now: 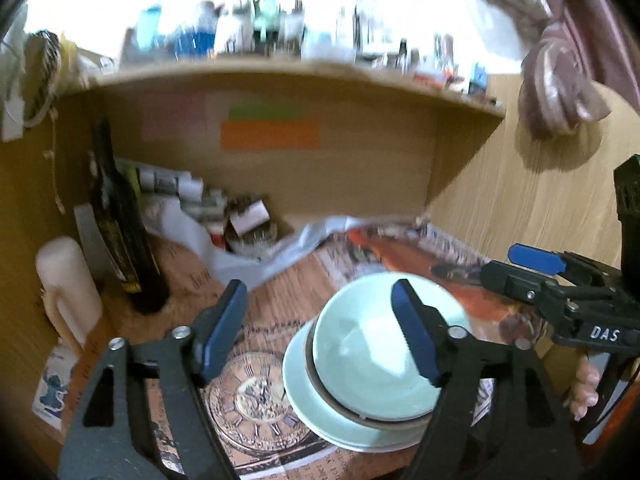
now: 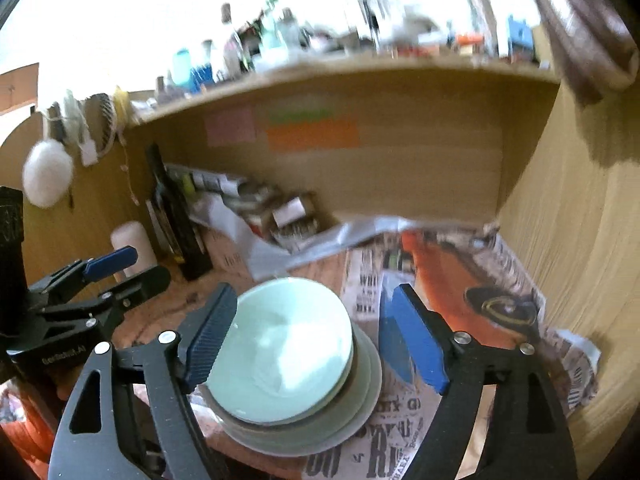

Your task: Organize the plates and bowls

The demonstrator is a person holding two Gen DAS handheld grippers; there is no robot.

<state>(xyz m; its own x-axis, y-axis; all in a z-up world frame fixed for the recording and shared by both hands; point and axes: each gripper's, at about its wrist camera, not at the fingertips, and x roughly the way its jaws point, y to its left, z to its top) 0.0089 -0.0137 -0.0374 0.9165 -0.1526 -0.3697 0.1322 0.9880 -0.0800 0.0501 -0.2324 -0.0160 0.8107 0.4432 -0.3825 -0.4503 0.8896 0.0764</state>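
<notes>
With both the left gripper (image 1: pixel 320 332) and right gripper (image 2: pixel 310 338) wide open and empty, the bowl (image 2: pixel 280 344) sits on stacked plates (image 2: pixel 360 412) on the tabletop (image 2: pixel 440 280); centre it gently.

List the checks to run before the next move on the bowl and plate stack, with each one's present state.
1. Bowl sits on the plate: ok.
2. Left gripper open, empty: ok.
3. Right gripper open, empty: ok.
4. Stack level on the newspaper: cannot tell, image blurred.
5. Dark bottle apart from stack: ok.
6. Any finger touching the bowl: cannot tell.
</notes>
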